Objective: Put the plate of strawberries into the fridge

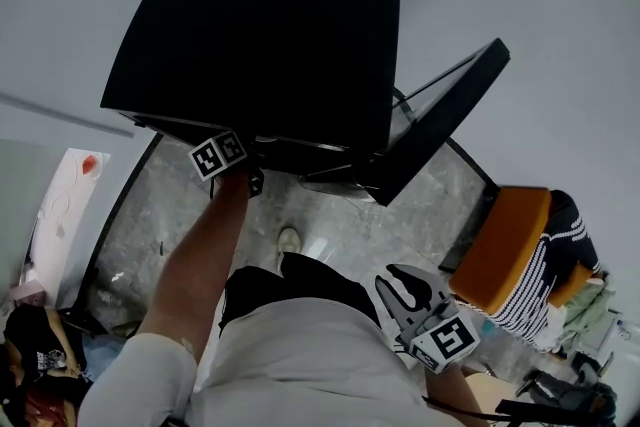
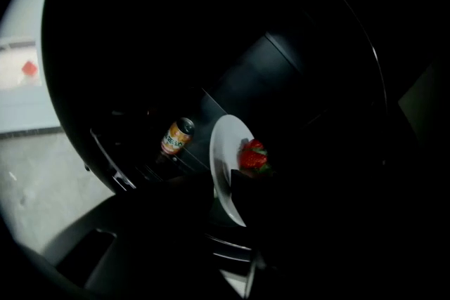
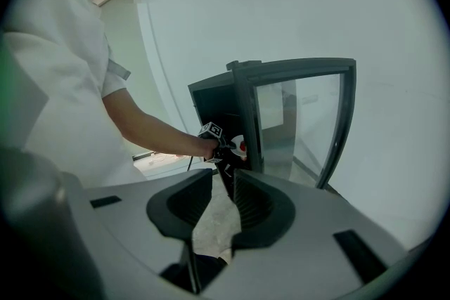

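In the left gripper view, a white plate (image 2: 223, 161) with a red strawberry (image 2: 253, 156) sits inside the dark fridge (image 1: 260, 35). The plate's rim lies between the jaws of my left gripper (image 2: 228, 185). They stand a little apart and do not seem to press on it, though the view is very dark. In the right gripper view the left gripper (image 3: 222, 150) reaches into the fridge (image 3: 214, 105) beside the plate (image 3: 240, 144). My right gripper (image 1: 408, 293) hangs low by my hip, open and empty, well away from the fridge.
An orange drink can (image 2: 176, 136) lies on a wire shelf left of the plate. The glass fridge door (image 1: 440, 120) stands open to the right. An orange chair (image 1: 500, 250) with a person in a striped top (image 1: 545, 260) is at the right. A white table (image 1: 65, 205) is at the left.
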`<state>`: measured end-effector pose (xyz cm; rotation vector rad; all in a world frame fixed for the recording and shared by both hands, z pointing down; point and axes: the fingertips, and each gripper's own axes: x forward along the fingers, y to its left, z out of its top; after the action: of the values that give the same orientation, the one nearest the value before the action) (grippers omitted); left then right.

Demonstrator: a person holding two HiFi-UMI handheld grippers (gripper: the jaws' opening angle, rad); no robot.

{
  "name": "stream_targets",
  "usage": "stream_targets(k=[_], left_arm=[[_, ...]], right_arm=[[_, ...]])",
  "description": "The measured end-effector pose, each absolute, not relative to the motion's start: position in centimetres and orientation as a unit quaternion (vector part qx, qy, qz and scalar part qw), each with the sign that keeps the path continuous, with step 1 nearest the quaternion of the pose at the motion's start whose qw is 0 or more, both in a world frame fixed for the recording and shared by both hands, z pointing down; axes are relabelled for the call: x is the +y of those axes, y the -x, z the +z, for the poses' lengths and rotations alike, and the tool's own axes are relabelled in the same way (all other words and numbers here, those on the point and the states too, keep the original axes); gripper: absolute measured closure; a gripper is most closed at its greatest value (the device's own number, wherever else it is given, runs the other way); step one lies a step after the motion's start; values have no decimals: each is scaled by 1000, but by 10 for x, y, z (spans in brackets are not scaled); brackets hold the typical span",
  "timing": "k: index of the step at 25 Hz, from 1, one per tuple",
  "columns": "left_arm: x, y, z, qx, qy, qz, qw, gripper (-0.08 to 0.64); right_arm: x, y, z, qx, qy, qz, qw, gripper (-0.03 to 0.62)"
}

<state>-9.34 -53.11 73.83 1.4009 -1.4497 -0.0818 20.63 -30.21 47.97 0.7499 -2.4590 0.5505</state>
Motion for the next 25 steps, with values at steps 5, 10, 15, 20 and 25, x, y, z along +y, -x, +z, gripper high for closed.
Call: stream_targets(k=[5, 10, 15, 20, 25], left_arm=[[-528, 93, 748, -630, -595, 86, 492, 445], [-523, 101, 747, -648, -588, 174, 452, 410], [-521, 101, 728, -644, -625, 191, 397, 410], [-504, 103, 713, -628, -641, 187, 399, 411], [-469, 106, 685, -611, -665, 165, 397, 411]], right_arm=[[-300, -208, 480, -903, -281, 209, 248, 497], [-295, -208, 481, -903, -282, 208, 247, 497], [-287, -205, 478, -907, -278, 203, 242, 497], [-276, -193, 474, -915, -263, 193, 238, 497], [-254, -172, 465, -922, -250, 181, 234, 497]])
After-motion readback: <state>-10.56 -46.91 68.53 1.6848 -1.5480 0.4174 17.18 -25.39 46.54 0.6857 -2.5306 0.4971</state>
